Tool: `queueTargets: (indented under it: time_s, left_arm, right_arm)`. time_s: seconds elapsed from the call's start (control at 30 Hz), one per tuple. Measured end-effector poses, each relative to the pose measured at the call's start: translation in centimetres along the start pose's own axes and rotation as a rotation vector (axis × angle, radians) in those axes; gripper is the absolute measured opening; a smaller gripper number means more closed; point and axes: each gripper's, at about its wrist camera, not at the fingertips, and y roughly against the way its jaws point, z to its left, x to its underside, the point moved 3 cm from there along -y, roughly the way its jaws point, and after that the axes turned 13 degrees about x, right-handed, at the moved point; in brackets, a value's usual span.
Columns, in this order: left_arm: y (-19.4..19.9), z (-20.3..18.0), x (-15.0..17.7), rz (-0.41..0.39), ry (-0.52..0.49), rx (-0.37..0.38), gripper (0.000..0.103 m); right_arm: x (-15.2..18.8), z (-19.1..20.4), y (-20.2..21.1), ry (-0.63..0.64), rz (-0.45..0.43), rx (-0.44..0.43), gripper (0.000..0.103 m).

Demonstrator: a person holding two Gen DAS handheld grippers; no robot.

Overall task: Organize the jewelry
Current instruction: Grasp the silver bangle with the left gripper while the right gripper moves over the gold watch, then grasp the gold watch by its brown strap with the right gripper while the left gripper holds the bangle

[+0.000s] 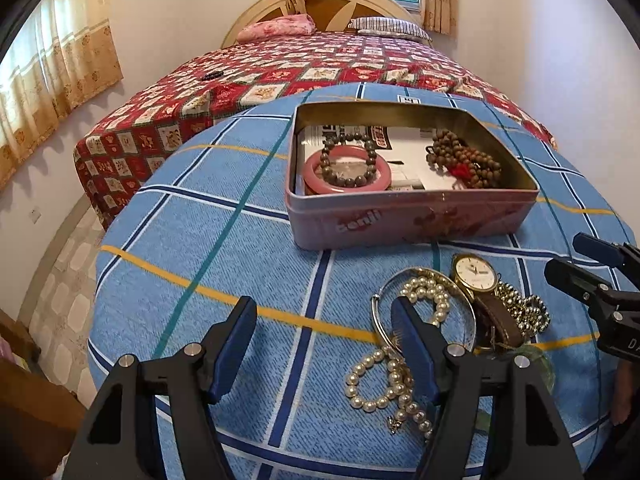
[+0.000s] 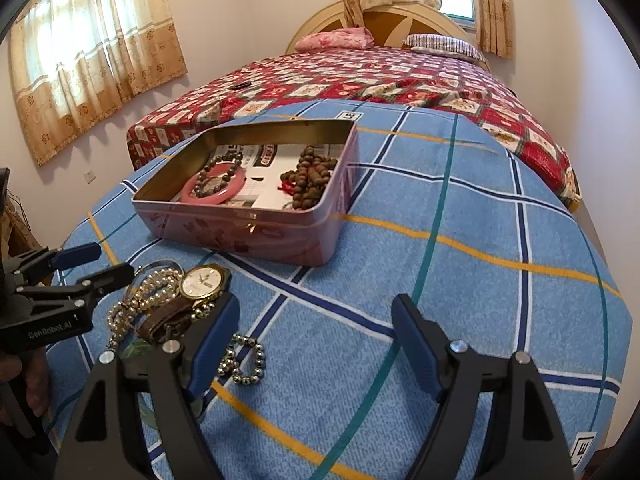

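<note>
An open pink tin [image 1: 400, 220] [image 2: 256, 232] stands on the blue checked cloth. It holds a pink bangle [image 1: 308, 178], a dark bead bracelet [image 1: 348, 156] and a brown bead string [image 1: 464, 156]. In front of it lies a loose pile: a pearl necklace [image 1: 380, 376], a thin metal bangle [image 1: 376, 308], a gold watch [image 1: 474, 274] [image 2: 202, 282] on a brown strap and a metallic bead chain [image 1: 528, 312] [image 2: 244, 364]. My left gripper [image 1: 324, 320] is open and empty, its right finger over the pearls. My right gripper [image 2: 316, 316] is open and empty, just right of the pile.
The cloth [image 1: 240, 264] covers the foot of a bed with a red patterned spread [image 1: 280, 80]. A small dark object [image 1: 212, 76] lies on the spread. Pillows [image 1: 276, 28] and a headboard are at the far end. Curtained windows are on the left wall.
</note>
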Motion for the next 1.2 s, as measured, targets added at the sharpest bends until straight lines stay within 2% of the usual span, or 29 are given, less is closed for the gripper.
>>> queueTargets:
  time_s: [0.07, 0.4, 0.5, 0.57, 0.63, 0.87, 1.03, 1.2]
  left_arm:
    - [-0.2, 0.0, 0.1, 0.008, 0.002, 0.003, 0.064]
    - [-1.1, -0.3, 0.9, 0.034, 0.011, 0.046, 0.043]
    - [-1.1, -0.5, 0.9, 0.033, 0.004, 0.071, 0.032]
    - [-1.0, -0.9, 1.0, 0.032, -0.007, 0.089, 0.011]
    - [-0.8, -1.2, 1.1, 0.028, -0.010, 0.117, 0.006]
    - [0.8, -1.2, 0.5, -0.032, 0.009, 0.137, 0.005]
    - [2.1, -1.1, -0.1, -0.078, -0.001, 0.111, 0.005]
    - [2.5, -0.5, -0.4, -0.091, 0.011, 0.108, 0.005]
  right_arm:
    - [0.0, 0.1, -0.1, 0.004, 0.004, 0.002, 0.087]
    - [0.3, 0.2, -0.4, 0.012, 0.024, 0.001, 0.087]
    - [0.3, 0.1, -0.4, 0.008, 0.029, 0.000, 0.087]
    - [0.3, 0.1, -0.5, 0.009, 0.033, 0.002, 0.088]
    - [0.3, 0.2, -0.5, 0.011, 0.035, 0.004, 0.088]
    - [0.3, 0.2, -0.6, 0.013, 0.037, 0.008, 0.088]
    - [0.3, 0.2, -0.6, 0.012, 0.035, 0.008, 0.088]
    - [0.3, 0.0, -0.6, 0.003, 0.031, 0.014, 0.088]
